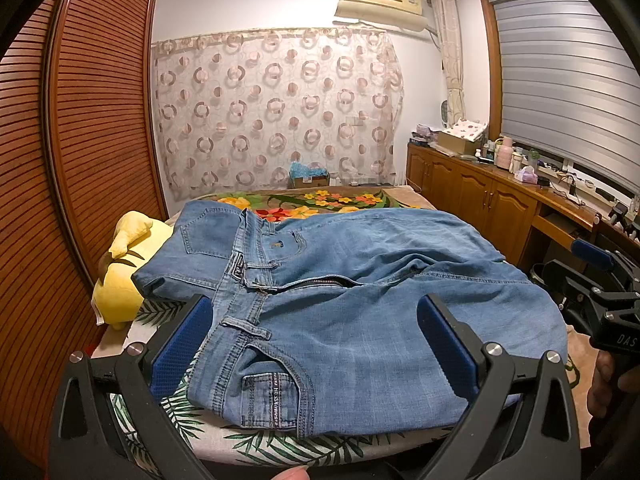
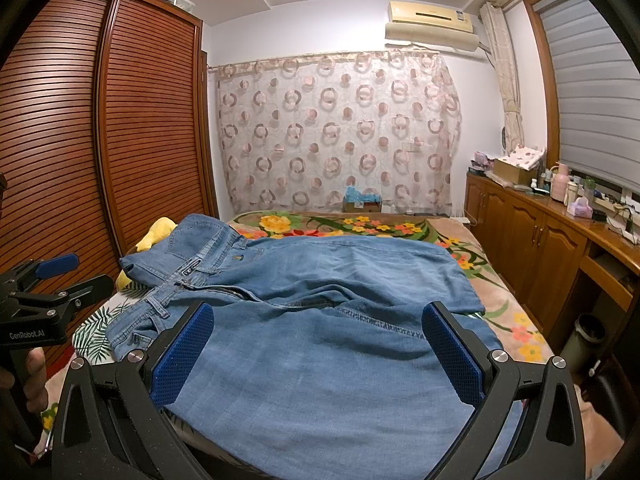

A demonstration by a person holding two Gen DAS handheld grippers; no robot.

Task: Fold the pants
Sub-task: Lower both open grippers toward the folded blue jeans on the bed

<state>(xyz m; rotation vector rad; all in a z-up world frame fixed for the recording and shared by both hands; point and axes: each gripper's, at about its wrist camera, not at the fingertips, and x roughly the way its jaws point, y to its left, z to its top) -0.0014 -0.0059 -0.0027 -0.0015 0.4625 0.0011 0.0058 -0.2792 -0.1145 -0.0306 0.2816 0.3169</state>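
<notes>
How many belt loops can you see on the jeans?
3 on the jeans: one near the front pocket, one above the zipper, one farther back by the waistband. More may be hidden underneath.

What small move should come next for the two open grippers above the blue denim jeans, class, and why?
Probably lower the left gripper onto the waistband of the blue denim jeans and close it. Both it and the right gripper are open and hold nothing, and the jeans lie spread flat on the floral bedspread, with no fold visible yet.
</notes>
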